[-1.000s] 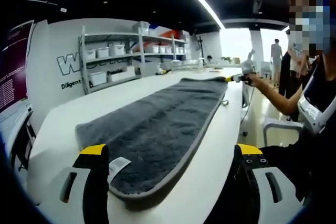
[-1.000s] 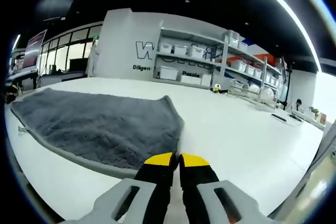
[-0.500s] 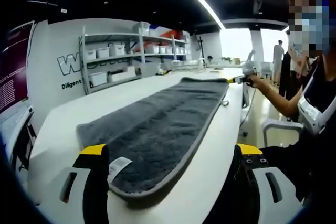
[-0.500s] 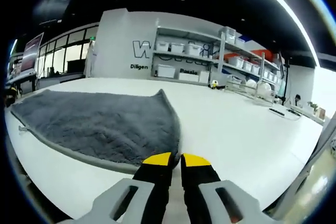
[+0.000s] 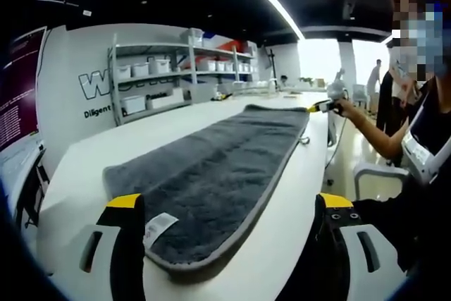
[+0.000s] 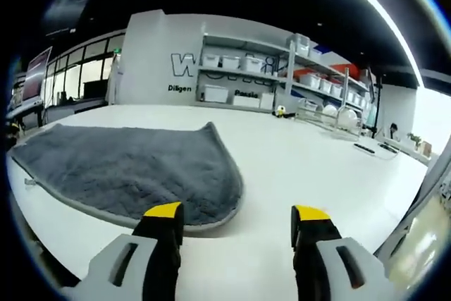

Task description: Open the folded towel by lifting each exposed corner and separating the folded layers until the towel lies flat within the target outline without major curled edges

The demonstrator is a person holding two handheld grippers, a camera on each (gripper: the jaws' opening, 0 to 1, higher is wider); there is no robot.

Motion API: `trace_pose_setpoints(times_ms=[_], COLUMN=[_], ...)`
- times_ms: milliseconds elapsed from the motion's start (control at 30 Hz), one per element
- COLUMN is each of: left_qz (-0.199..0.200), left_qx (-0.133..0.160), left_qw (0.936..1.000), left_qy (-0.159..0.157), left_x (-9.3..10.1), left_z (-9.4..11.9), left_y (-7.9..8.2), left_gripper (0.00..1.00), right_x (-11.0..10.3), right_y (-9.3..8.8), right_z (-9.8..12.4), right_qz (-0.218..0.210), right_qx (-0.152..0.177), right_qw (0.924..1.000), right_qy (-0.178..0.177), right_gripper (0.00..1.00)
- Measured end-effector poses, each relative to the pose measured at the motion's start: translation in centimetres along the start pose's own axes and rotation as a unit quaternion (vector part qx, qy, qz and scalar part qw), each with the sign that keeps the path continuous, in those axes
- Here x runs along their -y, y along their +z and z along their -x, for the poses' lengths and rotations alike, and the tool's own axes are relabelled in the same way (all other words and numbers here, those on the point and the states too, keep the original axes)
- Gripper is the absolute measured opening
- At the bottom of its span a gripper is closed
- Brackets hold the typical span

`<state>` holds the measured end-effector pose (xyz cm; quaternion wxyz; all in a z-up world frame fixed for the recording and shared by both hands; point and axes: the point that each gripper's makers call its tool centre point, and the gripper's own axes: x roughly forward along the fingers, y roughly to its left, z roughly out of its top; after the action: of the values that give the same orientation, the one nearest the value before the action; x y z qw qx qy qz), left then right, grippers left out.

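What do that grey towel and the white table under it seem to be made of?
The towel looks like soft plush fabric, maybe microfibre: matte dark grey pile, a lighter stitched border, and a small white sewn-in label. The table looks hard and smooth, perhaps laminate or painted board: plain white with a faint sheen. Neither is certain.

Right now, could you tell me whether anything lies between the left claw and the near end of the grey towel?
Nothing visible does. The left claw is open, and the towel end lies directly ahead on the white table, between its jaws.
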<state>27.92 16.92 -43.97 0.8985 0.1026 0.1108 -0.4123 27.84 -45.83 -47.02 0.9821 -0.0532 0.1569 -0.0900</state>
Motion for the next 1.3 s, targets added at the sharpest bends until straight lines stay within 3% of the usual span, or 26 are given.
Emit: trace_pose_setpoints(times_ms=[233, 567, 700, 967, 1300], left_qz=[0.023, 0.051, 0.059, 0.083, 0.08], left_qx=[0.015, 0.024, 0.011, 0.031, -0.005], left_qw=[0.9996, 0.9982, 0.998, 0.9956, 0.9956], left_qy=[0.002, 0.02, 0.022, 0.032, 0.048], left_x=[-0.5, -2.3, -2.8, -4.6, -6.9], left_z=[-0.3, -2.2, -3.5, -5.8, -10.0], left_y=[1.0, 2.2, 2.1, 4.0, 3.9], left_gripper=[0.99, 0.99, 0.99, 0.92, 0.86], right_x=[-2.4, -7.5, -9.6, -13.4, -16.8], right_y=[0.6, 1.9, 2.4, 2.3, 1.1], right_z=[0.4, 1.5, 1.3, 0.6, 0.5], right_qz=[0.008, 0.058, 0.066, 0.076, 0.083], right_qx=[-0.01, -0.012, -0.009, -0.013, -0.017], right_qw=[0.999, 0.9922, 0.9882, 0.981, 0.9705], right_qy=[0.042, 0.11, 0.138, 0.178, 0.226], right_gripper=[0.99, 0.99, 0.99, 0.99, 0.99])
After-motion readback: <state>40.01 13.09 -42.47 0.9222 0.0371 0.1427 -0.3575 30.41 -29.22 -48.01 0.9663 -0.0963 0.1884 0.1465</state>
